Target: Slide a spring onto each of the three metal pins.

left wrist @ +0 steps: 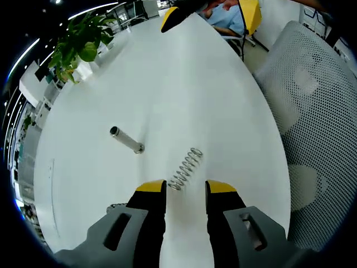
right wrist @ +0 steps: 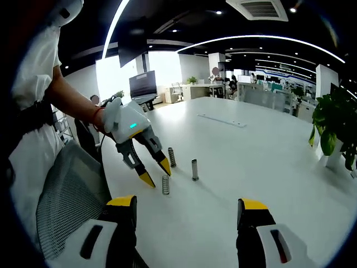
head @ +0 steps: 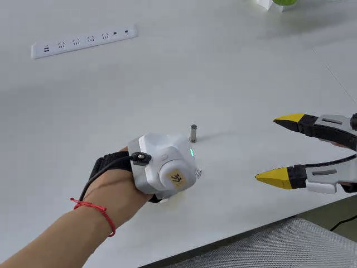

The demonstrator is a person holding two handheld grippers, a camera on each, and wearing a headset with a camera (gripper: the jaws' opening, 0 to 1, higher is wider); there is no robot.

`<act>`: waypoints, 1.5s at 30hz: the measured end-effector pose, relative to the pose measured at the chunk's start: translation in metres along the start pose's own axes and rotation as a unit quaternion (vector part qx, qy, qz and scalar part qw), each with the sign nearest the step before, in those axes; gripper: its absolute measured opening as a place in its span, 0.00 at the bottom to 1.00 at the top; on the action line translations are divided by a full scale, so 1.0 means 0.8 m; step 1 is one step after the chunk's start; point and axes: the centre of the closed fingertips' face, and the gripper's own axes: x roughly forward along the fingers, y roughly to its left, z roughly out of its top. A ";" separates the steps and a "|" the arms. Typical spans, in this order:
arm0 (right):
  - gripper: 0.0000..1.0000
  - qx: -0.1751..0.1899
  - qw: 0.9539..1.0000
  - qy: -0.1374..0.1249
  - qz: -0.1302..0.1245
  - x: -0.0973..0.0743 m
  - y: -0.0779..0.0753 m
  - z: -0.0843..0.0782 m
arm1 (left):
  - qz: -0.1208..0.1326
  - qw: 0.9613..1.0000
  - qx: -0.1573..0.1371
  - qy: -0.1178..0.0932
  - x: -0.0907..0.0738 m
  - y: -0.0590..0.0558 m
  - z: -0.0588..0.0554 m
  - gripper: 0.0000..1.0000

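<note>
Spring [left wrist: 185, 167] pickup looks like the step in hand. The spring rests on the white surface [left wrist: 184, 84] just ahead of the left gripper [left wrist: 186, 188], its near end between the 2 yellow tips; whether it lies flat or stands on end is hard to tell. The left jaws are spread and pinch nothing. A bare metal pin [left wrist: 127, 139] stands upright near the spring, not touching it. The right gripper [head: 281, 149] hangs well apart, jaws spread wide and holding nothing. To do this well, I would close gently across the coils near 1 end, leaving the other end free. Then line the bore up over the pin's top before lowering. A hard squeeze risks crushing or flicking the spring.
</note>
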 end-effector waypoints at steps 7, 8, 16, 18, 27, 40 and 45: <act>0.71 0.004 1.000 0.006 0.000 -0.001 -0.001 -0.009 | -0.005 1.000 -0.026 0.003 0.001 -0.004 -0.003 0.18; 0.71 0.003 1.000 0.005 0.000 -0.001 -0.001 -0.009 | -0.006 1.000 -0.027 0.004 0.001 -0.005 -0.003 0.16; 0.70 0.000 1.000 0.002 0.000 0.001 0.001 -0.010 | -0.013 0.999 -0.047 0.007 0.001 -0.015 -0.005 0.07; 0.70 -0.001 1.000 0.001 -0.001 0.001 0.001 -0.010 | -0.010 0.999 -0.050 0.009 0.000 -0.015 -0.006 0.07; 0.70 0.004 1.000 0.001 0.004 0.004 0.007 -0.011 | -0.008 0.999 -0.048 0.006 -0.002 -0.019 -0.007 0.07; 0.69 0.002 1.000 0.004 0.018 0.014 0.022 -0.008 | -0.013 0.995 -0.092 -0.018 -0.006 -0.027 -0.008 0.07; 0.69 0.001 1.000 0.006 0.028 0.021 0.031 -0.007 | -0.017 0.994 -0.101 -0.026 -0.008 -0.032 -0.008 0.07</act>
